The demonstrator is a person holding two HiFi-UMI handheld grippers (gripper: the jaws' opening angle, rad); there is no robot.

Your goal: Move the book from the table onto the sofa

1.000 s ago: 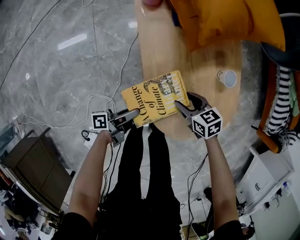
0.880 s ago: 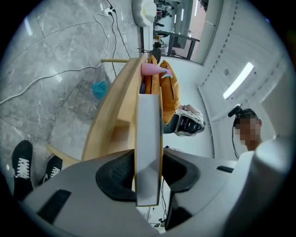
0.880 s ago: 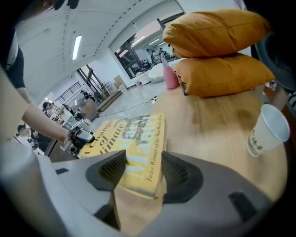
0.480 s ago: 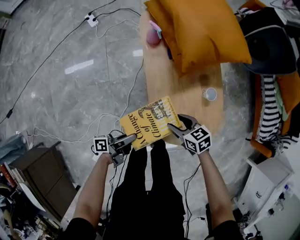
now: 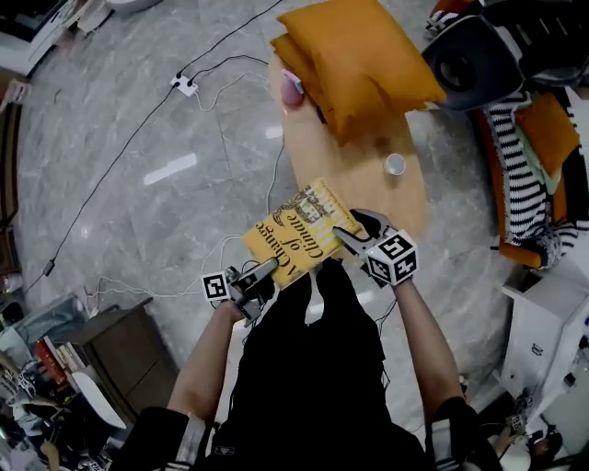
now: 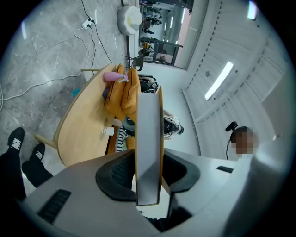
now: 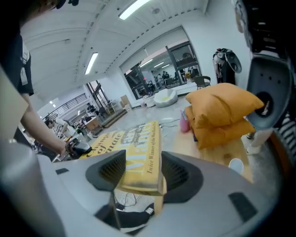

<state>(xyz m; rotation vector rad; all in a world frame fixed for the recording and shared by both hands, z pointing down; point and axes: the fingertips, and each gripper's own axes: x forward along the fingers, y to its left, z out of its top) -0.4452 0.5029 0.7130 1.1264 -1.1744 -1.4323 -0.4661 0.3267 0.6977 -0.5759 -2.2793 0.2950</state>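
I hold the yellow paperback book clear of the oval light-wood table, with the left gripper and right gripper each part-closed on opposite edges, steadying it for carrying.

Floor was grey polished marble, cables trailing across it from a white power strip. Oval wooden table stood on it, two orange cushions stacked at the far end, paper cup near the right edge. Dark cabinet at lower left, white unit at right. Striped fabric beside the table, possibly a throw, hard to tell. Walls and ceiling were white, strip lights on, glazed partition at the back.
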